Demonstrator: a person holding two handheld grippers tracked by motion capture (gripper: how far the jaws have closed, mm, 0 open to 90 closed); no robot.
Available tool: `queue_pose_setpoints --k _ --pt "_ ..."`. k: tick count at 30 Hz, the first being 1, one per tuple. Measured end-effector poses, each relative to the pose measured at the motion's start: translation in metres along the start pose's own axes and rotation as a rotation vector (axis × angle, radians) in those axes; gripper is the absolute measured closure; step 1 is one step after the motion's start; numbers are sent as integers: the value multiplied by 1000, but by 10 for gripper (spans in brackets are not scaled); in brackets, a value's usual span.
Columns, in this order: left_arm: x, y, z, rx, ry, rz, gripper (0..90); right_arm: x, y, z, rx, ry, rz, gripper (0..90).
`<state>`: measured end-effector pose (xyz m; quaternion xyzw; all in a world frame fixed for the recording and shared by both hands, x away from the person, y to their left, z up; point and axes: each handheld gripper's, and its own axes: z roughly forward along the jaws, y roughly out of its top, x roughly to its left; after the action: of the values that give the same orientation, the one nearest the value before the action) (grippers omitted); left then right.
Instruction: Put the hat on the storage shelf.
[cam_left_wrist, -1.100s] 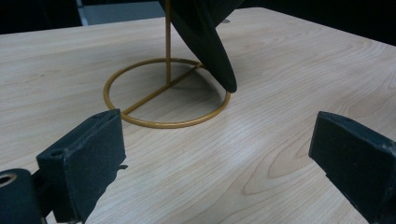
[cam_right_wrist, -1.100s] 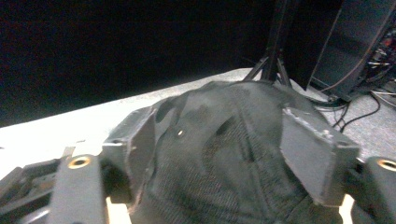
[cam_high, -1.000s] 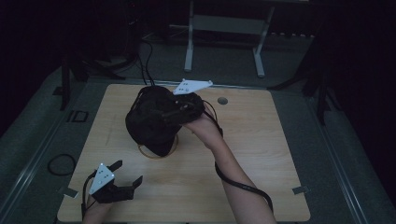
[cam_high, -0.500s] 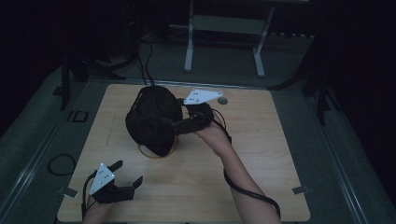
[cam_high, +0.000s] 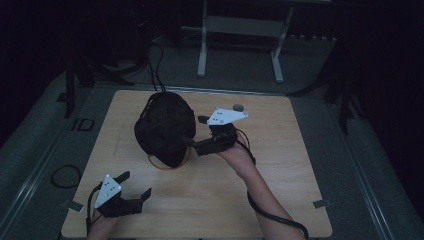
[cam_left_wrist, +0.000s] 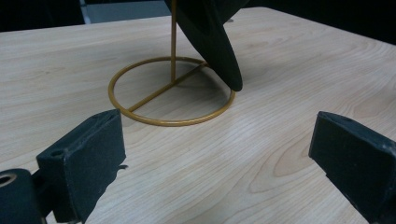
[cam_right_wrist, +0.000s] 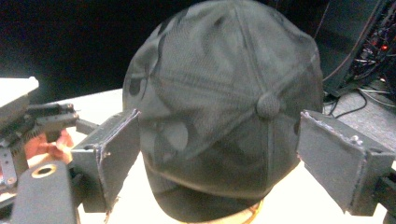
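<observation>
Black cap hides gold stand post | both grippers' fingers apart, empty

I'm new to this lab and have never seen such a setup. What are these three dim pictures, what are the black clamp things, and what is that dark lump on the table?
A person sits at a wooden table holding a hand-held two-jaw gripper in each hand; no robot arm is involved. The high view looks down from above. The other two come from cameras riding on the grippers, looking along their black jaws.

The dark lump is a black cap sitting on a gold wire stand with a ring base.

The left gripper rests near the table's front edge, jaws open, holding nothing. The right gripper is beside the cap, jaws open; its own view shows the cap beyond the spread jaws, not gripped.
</observation>
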<state>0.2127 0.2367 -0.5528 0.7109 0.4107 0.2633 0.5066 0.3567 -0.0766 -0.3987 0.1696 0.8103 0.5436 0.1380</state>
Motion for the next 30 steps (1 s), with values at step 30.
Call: queue_pose_setpoints --k 30 --pt "-2 0 1 5 -11 3 40 19 -99 -16 60 55 6 142"
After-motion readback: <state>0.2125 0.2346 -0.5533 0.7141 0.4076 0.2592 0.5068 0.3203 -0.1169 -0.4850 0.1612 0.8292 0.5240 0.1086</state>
